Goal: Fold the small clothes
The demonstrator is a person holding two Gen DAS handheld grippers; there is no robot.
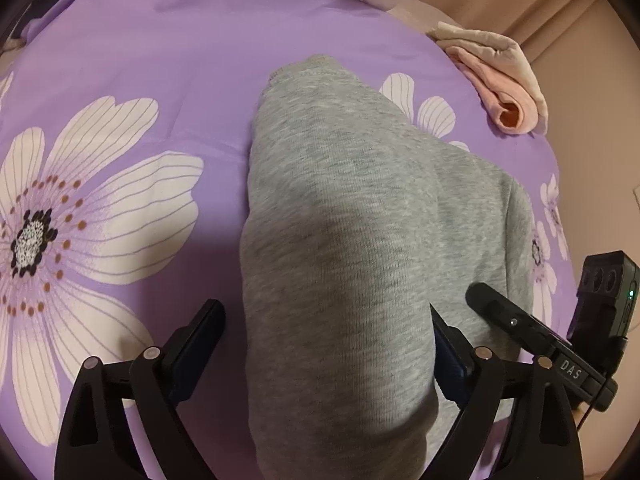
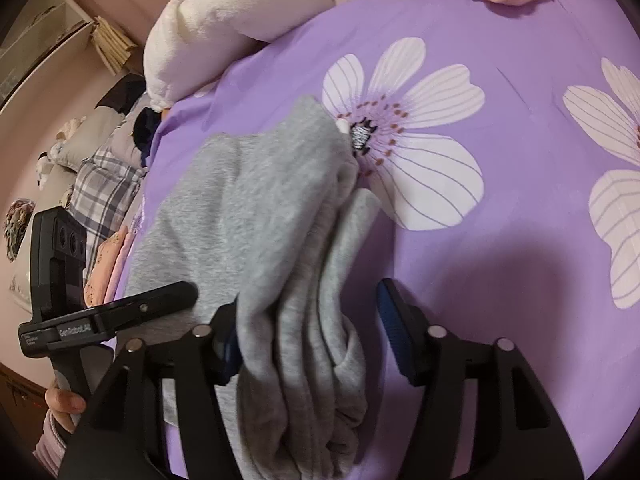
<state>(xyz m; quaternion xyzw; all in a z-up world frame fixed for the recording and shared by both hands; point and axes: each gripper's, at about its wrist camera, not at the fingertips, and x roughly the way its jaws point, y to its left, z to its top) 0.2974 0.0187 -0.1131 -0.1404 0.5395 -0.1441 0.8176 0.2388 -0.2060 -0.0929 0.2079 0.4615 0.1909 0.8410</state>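
A heather-grey knit garment [image 1: 340,240] lies folded lengthwise into a long, thick bundle on the purple flowered bed, running from 6 o'clock up toward 12. Its stacked, rumpled layers [image 2: 304,320] show along the 3 o'clock edge.

Soft, heathered grey knit garment [image 1: 340,240] lies on a smooth purple cotton-like sheet [image 1: 160,60] printed with flowers; matt black plastic grippers [image 2: 308,320] carry shiny metal pins, beside fleecy cream plush [image 2: 224,28].
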